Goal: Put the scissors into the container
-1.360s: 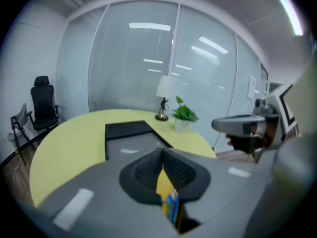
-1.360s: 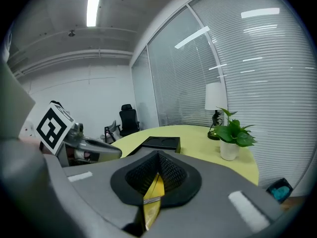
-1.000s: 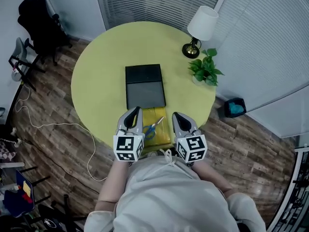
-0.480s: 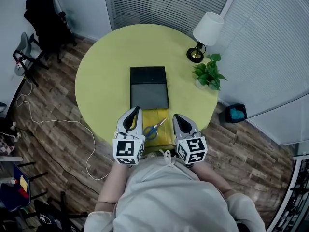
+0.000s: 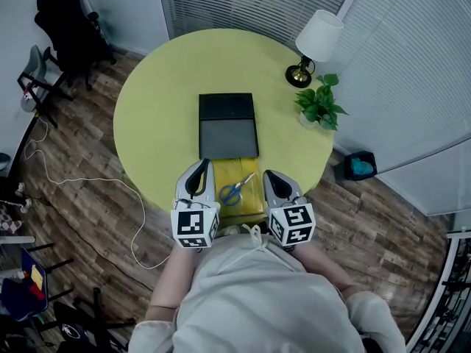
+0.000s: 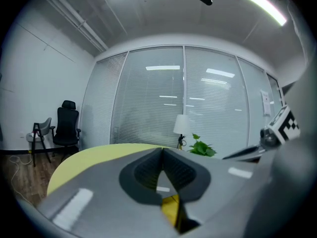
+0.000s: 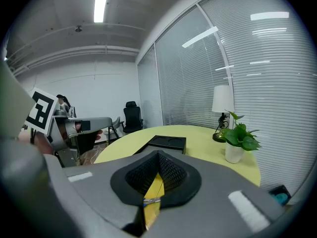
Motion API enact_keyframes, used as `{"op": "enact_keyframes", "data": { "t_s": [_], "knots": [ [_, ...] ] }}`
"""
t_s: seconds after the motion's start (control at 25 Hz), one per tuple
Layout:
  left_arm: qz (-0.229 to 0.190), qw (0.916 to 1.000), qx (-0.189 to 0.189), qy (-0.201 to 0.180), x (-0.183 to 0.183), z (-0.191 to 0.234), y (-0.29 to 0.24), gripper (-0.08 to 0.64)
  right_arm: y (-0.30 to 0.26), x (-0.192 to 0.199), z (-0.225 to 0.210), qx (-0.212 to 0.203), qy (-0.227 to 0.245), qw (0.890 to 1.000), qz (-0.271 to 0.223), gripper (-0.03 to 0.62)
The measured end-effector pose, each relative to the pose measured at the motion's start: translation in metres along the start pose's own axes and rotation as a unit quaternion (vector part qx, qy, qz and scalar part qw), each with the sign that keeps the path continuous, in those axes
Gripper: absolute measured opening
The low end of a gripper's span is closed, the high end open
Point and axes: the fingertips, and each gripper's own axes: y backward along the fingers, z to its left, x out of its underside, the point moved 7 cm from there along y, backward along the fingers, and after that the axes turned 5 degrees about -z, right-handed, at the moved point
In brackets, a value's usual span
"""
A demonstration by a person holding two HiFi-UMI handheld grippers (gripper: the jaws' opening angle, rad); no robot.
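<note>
Scissors lay blue-handled on a yellow pad at the near edge of the round yellow table, between the two claws and touching neither; not in the container, which sat just beyond the pad, black, rectangular, mid-table; its inside was hard to read, possibly a shallow tray with a darker strip at the far end.

Left claw was closed, jaws meeting at the tips with nothing between them; in the left gripper view its body blocked most of the table, only a sliver of yellow pad showing under the jaws, scissors hidden there.

Right claw was likewise closed and empty; in the right gripper view a small bit of the scissors showed below the jaws, lying on the pad, not gripped; the container was partly cut off behind the jaw tops.

The near edge of the pad and the person's hands were hidden under the marker cubes and the torso; the cubes carried black-and-white square patterns only.

A lamp and a potted plant stood at the table's far right edge, well apart from the scissors.
</note>
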Motion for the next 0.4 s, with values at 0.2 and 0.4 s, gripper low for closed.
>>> {"op": "enact_keyframes", "data": {
  "t_s": [0.2,0.4],
  "knots": [
    [0.020,0.9998,-0.006,0.000,0.006,-0.001,0.000,0.006,0.003,0.003,-0.002,-0.001,-0.009,1.000,0.006,0.000],
    [0.032,0.9994,-0.006,0.011,0.012,0.001,-0.002,0.006,0.000,0.009,-0.001,-0.008,-0.006,1.000,0.009,0.000]
  ]
}}
